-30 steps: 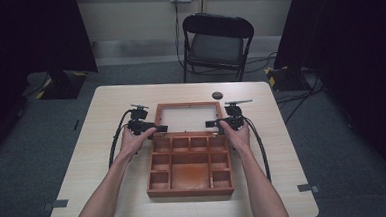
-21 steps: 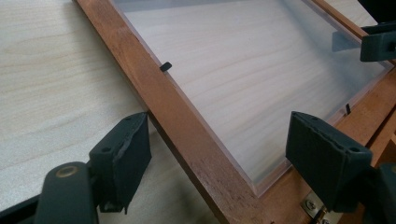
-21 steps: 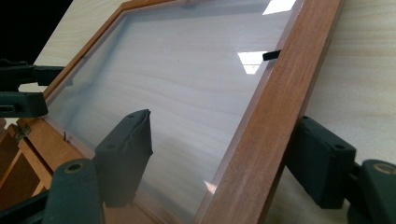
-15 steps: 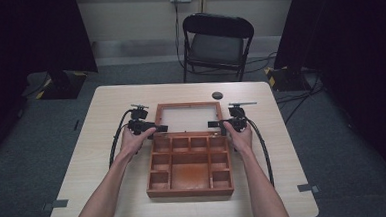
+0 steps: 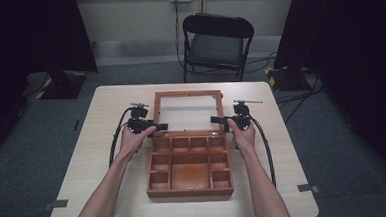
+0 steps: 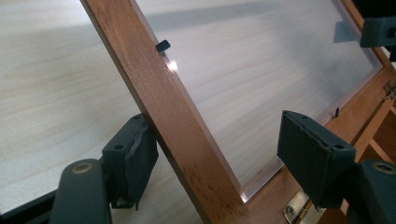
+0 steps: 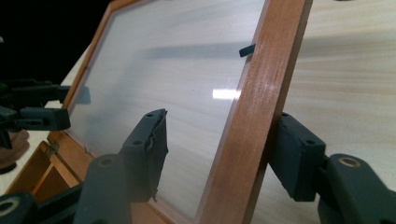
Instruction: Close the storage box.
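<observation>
Left claw [image 5: 157, 127] sits at box lid [image 5: 188, 112] L rail, jaws apart w/ rail between them; one pad touches wood, other stands off, no grip; right claw [image 5: 217, 120] at lid R rail, jaws likewise spread astride rail, not clamped. Lid w/ clear pane is swung back, beyond wooden box [image 5: 189, 165] on tabletop [image 5: 105, 103]; box compartments face up; chair [image 5: 216, 42] beyond lid, off tabletop.
</observation>
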Tool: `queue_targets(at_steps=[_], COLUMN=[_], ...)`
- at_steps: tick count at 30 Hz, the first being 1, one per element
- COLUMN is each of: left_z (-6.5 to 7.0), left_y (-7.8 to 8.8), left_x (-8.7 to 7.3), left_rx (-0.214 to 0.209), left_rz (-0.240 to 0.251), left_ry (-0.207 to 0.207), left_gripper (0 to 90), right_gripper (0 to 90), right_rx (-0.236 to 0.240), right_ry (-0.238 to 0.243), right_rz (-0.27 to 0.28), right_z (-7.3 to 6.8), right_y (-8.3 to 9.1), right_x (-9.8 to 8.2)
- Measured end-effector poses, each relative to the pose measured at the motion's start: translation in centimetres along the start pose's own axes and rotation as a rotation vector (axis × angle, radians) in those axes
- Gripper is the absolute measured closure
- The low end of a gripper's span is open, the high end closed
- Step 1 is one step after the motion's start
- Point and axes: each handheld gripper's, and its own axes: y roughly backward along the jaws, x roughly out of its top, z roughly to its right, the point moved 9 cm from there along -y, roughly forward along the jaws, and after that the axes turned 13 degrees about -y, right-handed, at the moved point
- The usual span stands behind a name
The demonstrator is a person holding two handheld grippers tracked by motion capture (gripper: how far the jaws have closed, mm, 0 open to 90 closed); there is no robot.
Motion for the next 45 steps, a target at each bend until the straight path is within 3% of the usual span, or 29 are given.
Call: queue_targets(at_steps=[7,13,19,28,33,37,41,45], left_z=[0.1,0.2,0.4,0.6,1.0,1.0,1.0,1.1], left_y=[0.9,1.7,2.3,2.9,3.3,3.6,4.1,4.9], left_x=[0.7,1.4,1.9,2.3,2.4,2.4,2.5,3.1], left_rx=[0.040,0.041,0.048,0.051,0.050,0.041,0.045,0.037], left_rz=[0.012,0.048,0.053,0.083,0.092,0.101,0.120,0.143], left_ry=[-0.038,-0.039,-0.062,-0.067,-0.076,-0.074,-0.078,-0.085], left_gripper=[34.7,39.6,42.2,42.4,40.8,41.3,43.0,43.8], right_gripper=[44.8,47.8,47.8,35.9,27.6,28.4,36.0,39.9], right_rx=[0.003,0.011,0.019,0.022,0.048,0.033,0.002,0.016], right_ry=[0.030,0.054,0.072,0.091,0.067,0.092,0.134,0.152], right_rz=[0.020,0.033,0.038,0.049,0.078,0.064,0.070,0.078], right_z=[-0.7,-1.5,-2.1,-3.0,-4.0,-4.2,-4.5,-4.8], right_y=[0.9,1.7,2.4,2.4,2.4,2.3,2.7,3.3], right_x=[0.5,0.8,1.1,1.5,2.1,2.3,2.4,2.3])
